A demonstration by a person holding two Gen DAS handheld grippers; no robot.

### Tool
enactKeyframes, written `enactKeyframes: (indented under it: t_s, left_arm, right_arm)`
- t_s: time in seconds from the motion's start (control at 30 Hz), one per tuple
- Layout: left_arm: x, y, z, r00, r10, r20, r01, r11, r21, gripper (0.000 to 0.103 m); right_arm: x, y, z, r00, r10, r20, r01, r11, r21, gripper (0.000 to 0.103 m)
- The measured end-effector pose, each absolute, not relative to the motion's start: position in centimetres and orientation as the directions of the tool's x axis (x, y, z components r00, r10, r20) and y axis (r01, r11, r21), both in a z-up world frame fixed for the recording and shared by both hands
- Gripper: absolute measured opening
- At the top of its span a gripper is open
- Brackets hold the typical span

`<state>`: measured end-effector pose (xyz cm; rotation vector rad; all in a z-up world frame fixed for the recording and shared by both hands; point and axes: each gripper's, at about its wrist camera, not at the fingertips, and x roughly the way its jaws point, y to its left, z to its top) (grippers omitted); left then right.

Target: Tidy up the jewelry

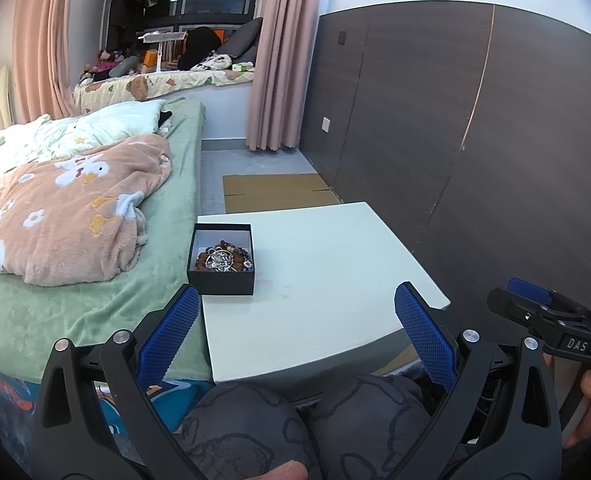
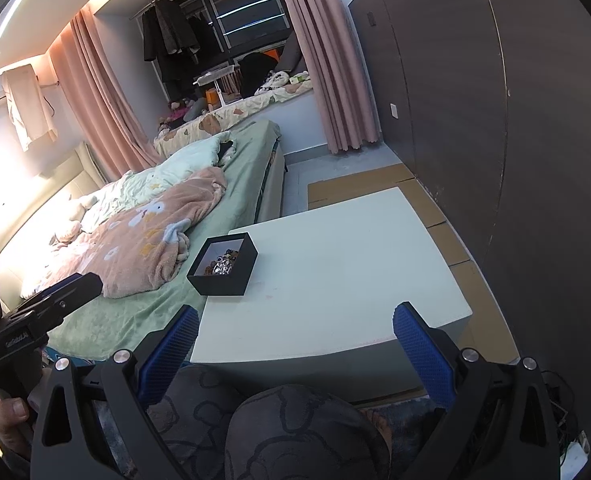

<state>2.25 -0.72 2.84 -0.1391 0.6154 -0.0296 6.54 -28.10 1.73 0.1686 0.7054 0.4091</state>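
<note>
A small black box (image 1: 220, 280) sits at the near left corner of a white table (image 1: 327, 272). It holds a heap of beaded bracelets and silver jewelry (image 1: 223, 260). The box also shows in the right wrist view (image 2: 223, 280), with the jewelry (image 2: 223, 266) inside. My left gripper (image 1: 297, 312) is open and empty, held low in front of the table's near edge. My right gripper (image 2: 295, 330) is open and empty, also short of the table (image 2: 335, 280). Each gripper shows at the edge of the other's view: the right one (image 1: 535, 300), the left one (image 2: 67, 284).
A bed (image 1: 95, 280) with a green sheet and a pink flowered blanket (image 1: 63, 216) runs along the table's left side. A dark wardrobe wall (image 1: 475, 140) stands to the right. Flat cardboard (image 1: 275, 192) lies on the floor behind the table. My knees (image 1: 295, 428) are below the grippers.
</note>
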Motion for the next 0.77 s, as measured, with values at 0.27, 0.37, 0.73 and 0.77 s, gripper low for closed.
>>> enactKeyframes:
  t_s: [0.27, 0.37, 0.73, 0.77]
  left_arm:
    - [2.5, -1.1, 2.5, 0.819, -0.043, -0.573, -0.017, 0.995, -0.100, 0.098]
    - [2.4, -1.1, 2.4, 0.820, -0.037, -0.571, -0.020, 0.995, -0.093, 0.098]
    - [2.6, -1.0, 2.2, 0.820, -0.042, -0.571, -0.019, 0.995, -0.101, 0.098]
    - [2.7, -0.8, 2.2, 0.819, -0.044, -0.572, -0.019, 0.994, -0.104, 0.098]
  right_arm:
    - [7.2, -27.7, 1.0, 0.671, 0.421, -0.610, -0.306, 0.907, 0.288, 0.095]
    - [7.3, -27.2, 0.5, 0.663, 0.420, -0.620, -0.311, 0.908, 0.281, 0.095]
    - [7.6, -26.3, -0.1, 0.661, 0.407, -0.631, -0.308, 0.913, 0.267, 0.095]
    - [7.6, -26.1, -0.2, 0.661, 0.405, -0.632, -0.306, 0.914, 0.266, 0.095]
